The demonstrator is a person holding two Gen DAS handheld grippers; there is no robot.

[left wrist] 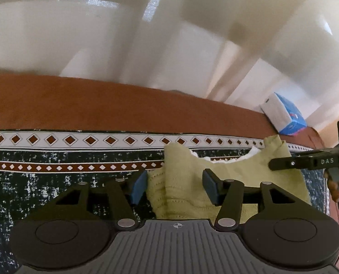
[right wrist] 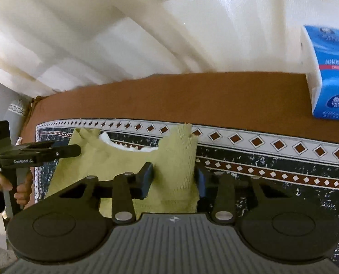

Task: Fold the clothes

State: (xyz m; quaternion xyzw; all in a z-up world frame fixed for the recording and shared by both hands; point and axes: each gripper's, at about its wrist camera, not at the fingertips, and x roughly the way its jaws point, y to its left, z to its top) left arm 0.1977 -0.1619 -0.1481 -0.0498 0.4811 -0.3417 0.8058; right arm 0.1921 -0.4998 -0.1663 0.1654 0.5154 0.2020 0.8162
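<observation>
1. A pale green knitted garment lies on a patterned dark cloth with white and rust diamond bands; this cloth covers part of a rust-brown surface.
2. The garment's neckline, edged in white, faces the far diamond band, and both shoulder straps stand raised above the cloth.
3. The left gripper sits at the garment's left strap; its jaws are spread apart, with the strap's bunched knit between the blue pads and touching the left one.
4. The right gripper sits at the garment's other strap; its jaws are likewise parted with the strap rising between them, close against the right finger.
5. Whether either pair of jaws presses the fabric cannot be told.
6. A blue and white tissue box stands on the rust-brown surface beyond the garment, well apart from it, at the right-gripper side.
7. A hand holds the left gripper's handle beside the garment's edge.
</observation>
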